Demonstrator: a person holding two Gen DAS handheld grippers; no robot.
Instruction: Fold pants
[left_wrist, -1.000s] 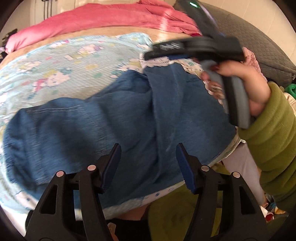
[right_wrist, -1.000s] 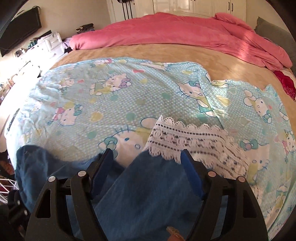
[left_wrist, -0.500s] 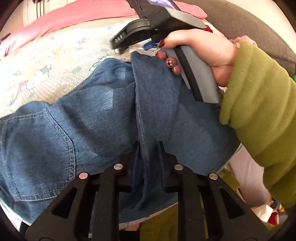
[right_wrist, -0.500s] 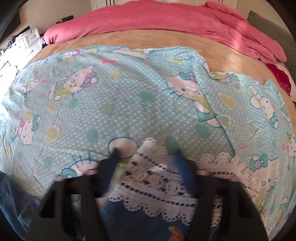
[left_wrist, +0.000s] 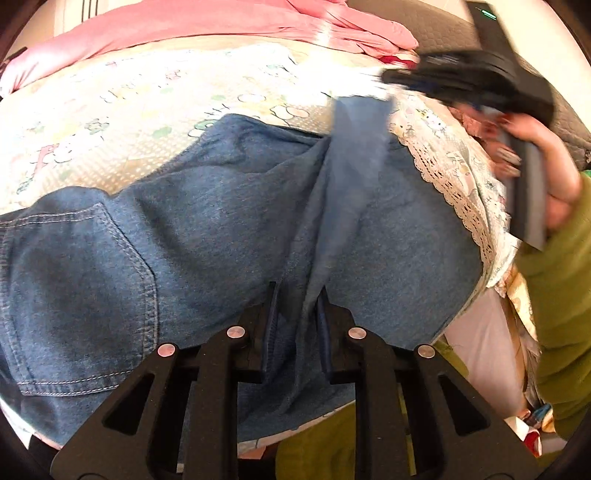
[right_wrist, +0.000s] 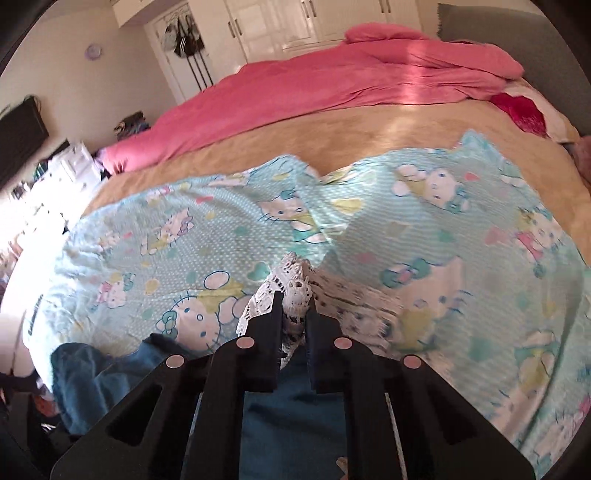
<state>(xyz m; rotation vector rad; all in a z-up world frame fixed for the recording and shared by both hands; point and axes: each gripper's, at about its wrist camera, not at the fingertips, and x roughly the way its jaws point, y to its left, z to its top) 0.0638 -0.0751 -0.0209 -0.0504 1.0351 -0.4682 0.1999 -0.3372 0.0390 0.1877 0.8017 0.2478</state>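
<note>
Blue denim pants (left_wrist: 207, 236) lie across the near edge of the bed on a light blue cartoon-print sheet (right_wrist: 192, 236). A back pocket shows at the left in the left wrist view. My left gripper (left_wrist: 295, 306) is shut on a raised fold of denim near the middle of the pants. My right gripper (right_wrist: 293, 314) is shut on the white lace hem (right_wrist: 295, 291) of a pant leg and holds it up; it shows blurred at the upper right in the left wrist view (left_wrist: 458, 81). A strip of denim (left_wrist: 354, 155) stretches between the two grippers.
A pink duvet (right_wrist: 332, 88) is bunched along the far side of the bed, over a tan blanket (right_wrist: 332, 136). A grey cushion (left_wrist: 424, 22) sits at the far right. Cupboards and drawers stand beyond the bed. My green-sleeved arm (left_wrist: 561, 280) is at the right.
Both grippers closed, the left on the denim fold and the right on the lace hem. The right gripper then lifted the hem and moved to the right.
</note>
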